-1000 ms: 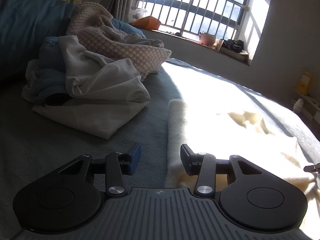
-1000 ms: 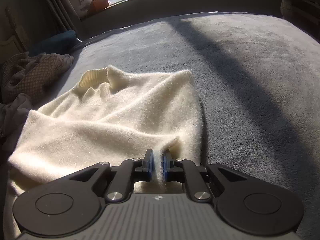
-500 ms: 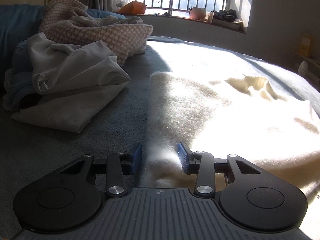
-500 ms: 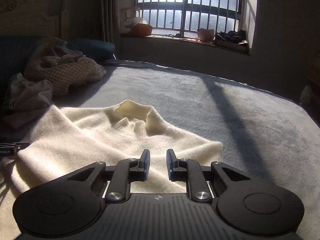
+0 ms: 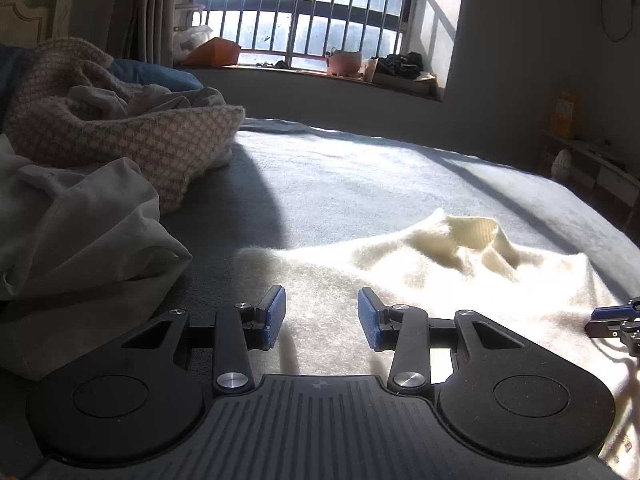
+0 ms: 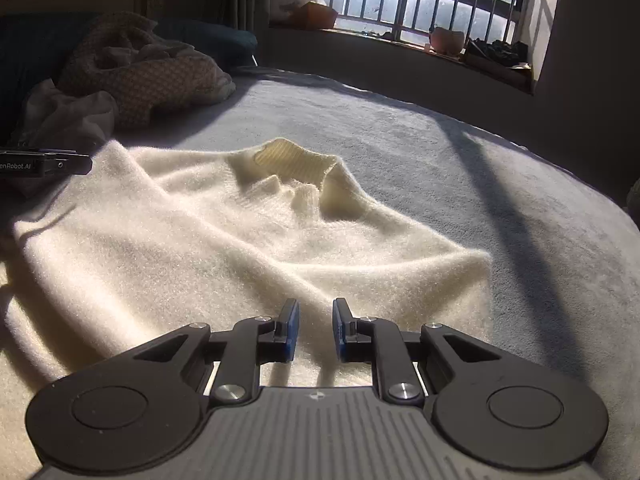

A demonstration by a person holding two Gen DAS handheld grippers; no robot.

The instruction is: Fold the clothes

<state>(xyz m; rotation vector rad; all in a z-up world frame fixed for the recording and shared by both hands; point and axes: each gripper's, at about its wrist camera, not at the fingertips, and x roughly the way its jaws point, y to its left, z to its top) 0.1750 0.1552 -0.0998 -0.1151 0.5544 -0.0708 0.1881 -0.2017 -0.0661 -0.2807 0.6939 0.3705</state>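
Note:
A fuzzy cream sweater (image 5: 400, 276) (image 6: 200, 240) lies spread on the grey bed cover (image 5: 360, 176), its ribbed collar (image 5: 476, 232) (image 6: 296, 160) at the far end. My left gripper (image 5: 322, 312) hovers open over the sweater's left part, near its edge, with nothing between its blue pads. My right gripper (image 6: 316, 316) stands over the sweater's near right part, jaws a small way apart and empty, so it is open. Each gripper shows at the edge of the other's view: the right gripper (image 5: 612, 320) and the left gripper (image 6: 44, 162).
A pile of other clothes lies at the left: a white garment (image 5: 80, 220) and a pink-and-white checked knit (image 5: 132, 132), with a blue pillow (image 5: 156, 74) behind. Beyond the bed is a barred window with a pot (image 5: 344, 62) on its sill. A low shelf (image 5: 592, 160) stands at the right.
My right gripper pinched a fold of the sweater one second ago; it has let go and its view has rolled level. My left gripper slid rightwards from the bed cover to over the sweater.

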